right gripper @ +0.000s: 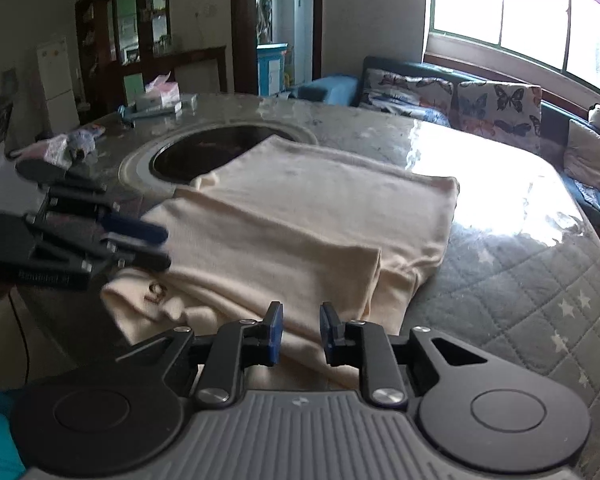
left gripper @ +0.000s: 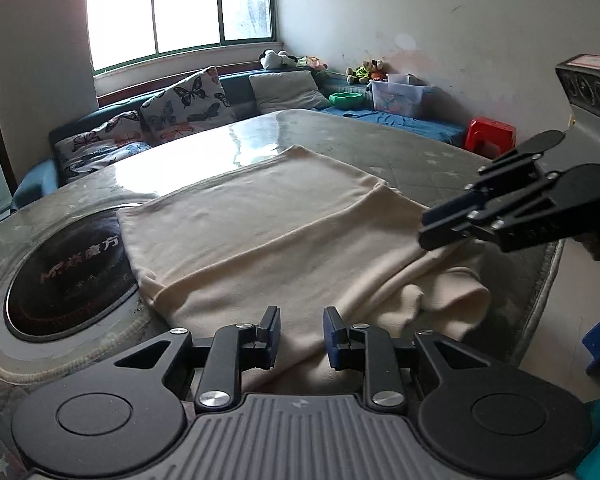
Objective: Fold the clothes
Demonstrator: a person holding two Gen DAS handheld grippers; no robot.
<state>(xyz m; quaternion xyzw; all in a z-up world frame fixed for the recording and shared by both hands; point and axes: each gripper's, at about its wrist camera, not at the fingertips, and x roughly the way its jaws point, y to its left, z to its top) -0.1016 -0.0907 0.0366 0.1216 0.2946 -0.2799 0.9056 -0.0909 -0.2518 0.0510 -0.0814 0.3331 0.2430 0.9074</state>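
Two hand-held grippers hung over a cream garment (left gripper: 268,224) spread on a round table (left gripper: 440,152) covered in a grey quilted cloth with stars. The left gripper (left gripper: 302,336) tilted downward over the near edge of the fabric, its two fingers standing a little apart with cloth showing in the gap below them and nothing pinched between the pads. The right gripper (right gripper: 301,332) tilted down likewise over the garment's near right part, its fingers also slightly parted and closed on nothing. In the left wrist view the right gripper reached in from the right, its tips above the garment's right side; in the right wrist view the left gripper, blurred, came in from the left above the bunched near-left end.

The garment lay mostly flat, partly folded over itself, its long axis running from the near edge of the table toward the far side, with one layer doubled across the top. Its near end was rumpled and hung toward the table's rim. Its far-left corner overlapped a dark round cooktop (left gripper: 68,276) set into the table. A window (left gripper: 180,4) and a couch with butterfly cushions (left gripper: 188,104) stood beyond.
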